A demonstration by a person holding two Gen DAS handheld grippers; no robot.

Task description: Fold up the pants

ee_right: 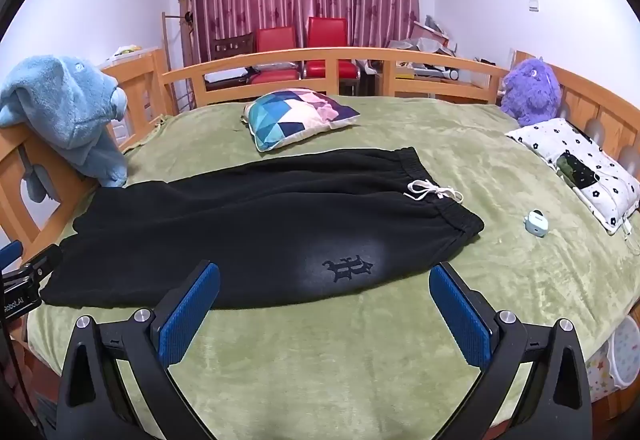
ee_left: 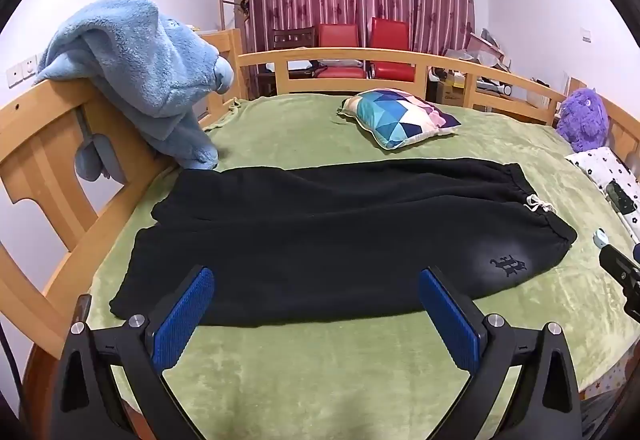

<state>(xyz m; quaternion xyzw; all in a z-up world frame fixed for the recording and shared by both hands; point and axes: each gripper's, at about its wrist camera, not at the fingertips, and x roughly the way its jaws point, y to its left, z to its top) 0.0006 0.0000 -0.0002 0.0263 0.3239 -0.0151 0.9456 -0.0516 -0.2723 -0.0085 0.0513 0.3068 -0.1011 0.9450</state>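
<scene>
Green blanket (ee_right: 400, 352): covers bed. Black pants (ee_left: 320, 236): flat at blanket's middle, long axis crosswise, waistband right, cuffs left toward blue plush (ee_left: 132, 79). Left gripper (ee_left: 316, 288), right gripper (ee_right: 324, 284): spread wide, empty, near pants' front edge. Earbud case (ee_right: 535, 223): whole only in right view, right of waistband.

Blue plush (ee_left: 136, 79) hides the pants' (ee_left: 320, 232) far cuff.

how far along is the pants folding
Done: the black pants lie flat on the green blanket, unfolded. In hand: nothing; left hand-held gripper and right hand-held gripper are both open, short of the cloth. Left: every fold.
</scene>
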